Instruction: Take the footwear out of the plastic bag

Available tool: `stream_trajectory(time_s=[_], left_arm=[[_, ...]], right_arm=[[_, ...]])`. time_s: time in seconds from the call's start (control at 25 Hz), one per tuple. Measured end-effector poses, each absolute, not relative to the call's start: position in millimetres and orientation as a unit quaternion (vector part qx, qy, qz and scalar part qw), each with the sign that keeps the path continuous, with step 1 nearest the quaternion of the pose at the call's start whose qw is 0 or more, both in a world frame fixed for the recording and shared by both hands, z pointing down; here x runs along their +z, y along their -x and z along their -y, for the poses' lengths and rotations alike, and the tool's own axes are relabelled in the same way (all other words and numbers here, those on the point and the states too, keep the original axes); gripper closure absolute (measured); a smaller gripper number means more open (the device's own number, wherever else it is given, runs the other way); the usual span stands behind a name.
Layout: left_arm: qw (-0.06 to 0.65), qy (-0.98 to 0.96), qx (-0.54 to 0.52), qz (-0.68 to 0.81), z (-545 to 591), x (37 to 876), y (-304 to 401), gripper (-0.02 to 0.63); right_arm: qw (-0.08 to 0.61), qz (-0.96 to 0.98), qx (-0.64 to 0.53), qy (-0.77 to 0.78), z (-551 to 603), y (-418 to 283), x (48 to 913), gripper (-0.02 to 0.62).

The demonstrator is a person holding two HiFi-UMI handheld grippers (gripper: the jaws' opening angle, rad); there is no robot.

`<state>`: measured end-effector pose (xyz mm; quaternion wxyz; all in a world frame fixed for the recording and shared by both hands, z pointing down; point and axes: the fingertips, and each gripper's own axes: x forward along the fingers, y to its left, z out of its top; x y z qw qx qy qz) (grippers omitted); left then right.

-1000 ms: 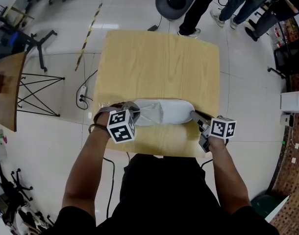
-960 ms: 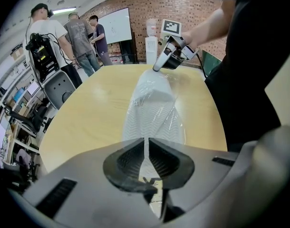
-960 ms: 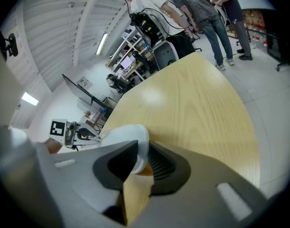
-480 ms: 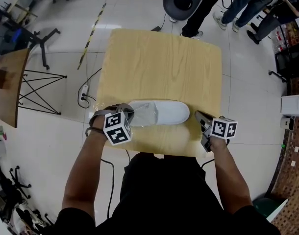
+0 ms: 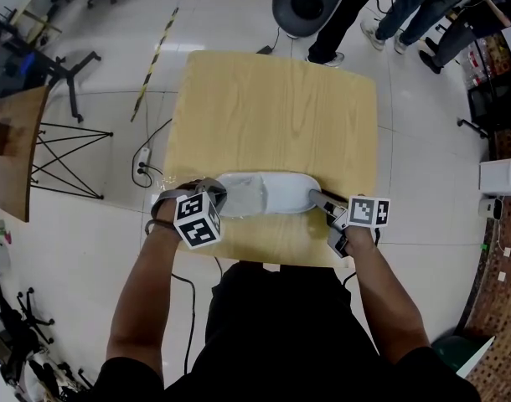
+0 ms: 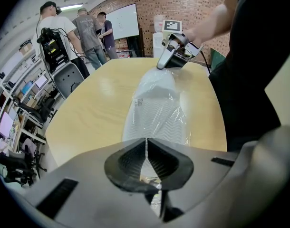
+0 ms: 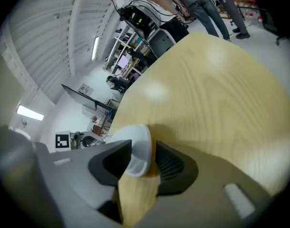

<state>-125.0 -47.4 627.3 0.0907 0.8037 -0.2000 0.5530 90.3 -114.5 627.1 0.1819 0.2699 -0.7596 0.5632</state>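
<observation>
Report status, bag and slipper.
Left gripper shut on plastic bag end. Right gripper just opened, jaws around white slipper tip, no grip. Slipper mostly in bag. Nothing in the way.

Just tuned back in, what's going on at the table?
A person works on a white slipper in a plastic bag on the wooden table. The left gripper is pinched shut on the bag's end. The right gripper's jaws have just been opening and stand apart around the slipper's opposite end, not clamping it. The slipper is not out yet.
</observation>
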Motion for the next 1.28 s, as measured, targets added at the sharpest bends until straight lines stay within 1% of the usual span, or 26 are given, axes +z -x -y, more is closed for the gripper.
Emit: stream_trajectory(time_s=[0.04,0.28,0.64,1.28], left_arm=[[0.091,-0.803,0.554,0.202,47.8,626.9,125.0,0.586],[0.092,-0.804,0.548,0.212,47.8,623.6,127.4,0.588],[0.093,-0.805,0.543,0.22,42.3,617.4,130.1,0.581],[0.114,-0.772,0.565,0.267,20.2,621.5,177.7,0.592]], right_arm=[[0.186,0.761,0.561,-0.267,113.6,-87.5,626.7,0.457],[0.193,0.77,0.546,-0.266,111.1,-91.6,622.0,0.482],[0.202,0.78,0.52,-0.282,116.1,-106.5,615.7,0.488],[0.213,0.776,0.508,-0.306,112.3,-132.9,616.2,0.491]])
